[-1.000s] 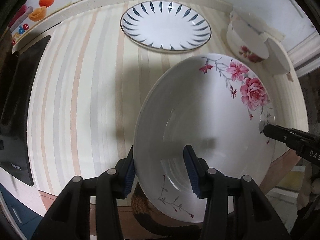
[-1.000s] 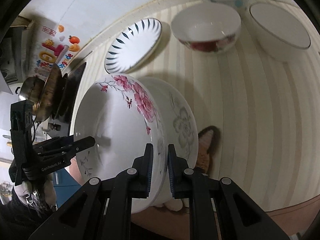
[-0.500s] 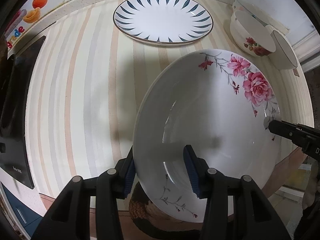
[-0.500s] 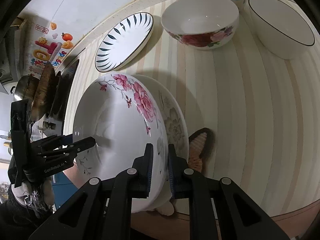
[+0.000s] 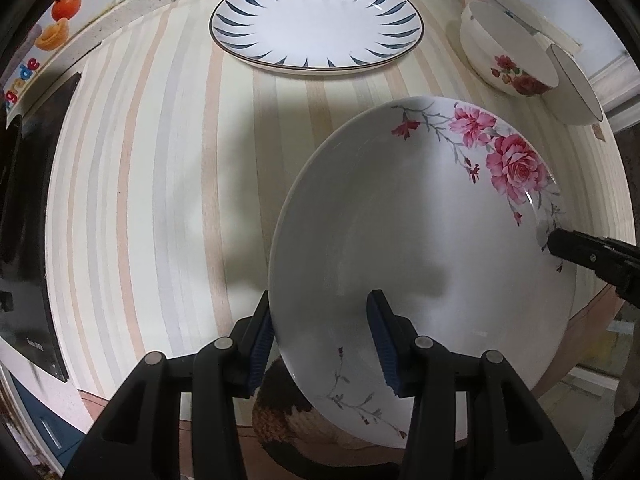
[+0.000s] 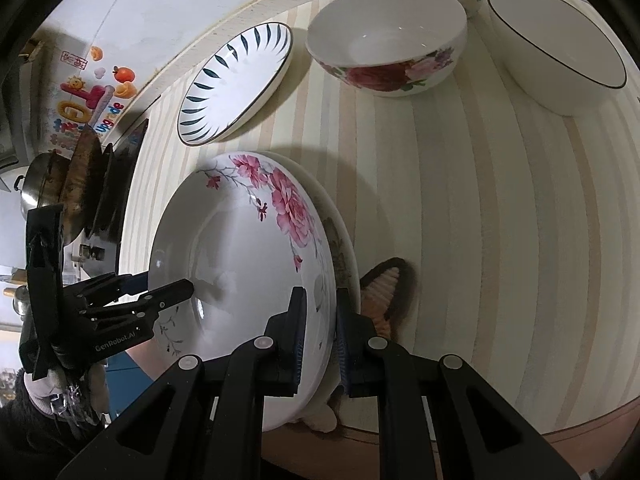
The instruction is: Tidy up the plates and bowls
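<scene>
While both claws grip rose plate (image 5: pixel 420 240) rim, striped table (image 5: pixel 152 200)

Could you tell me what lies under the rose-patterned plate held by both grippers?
In the right wrist view, a second plate with a faded grey flower sits directly beneath the rose-patterned plate. Only its right edge shows; the rest is covered, as is the striped tabletop below.

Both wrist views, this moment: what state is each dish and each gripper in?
Pink-flower plate: held by both grippers, tilted.
Second floral plate: directly beneath it, mostly hidden.
Blue-leaf plate: flat on table, empty.
Rose bowl: upright, empty.
Black-rimmed bowl: upright, empty.
Left gripper: shut on rim.
Right gripper: shut on rim.
</scene>
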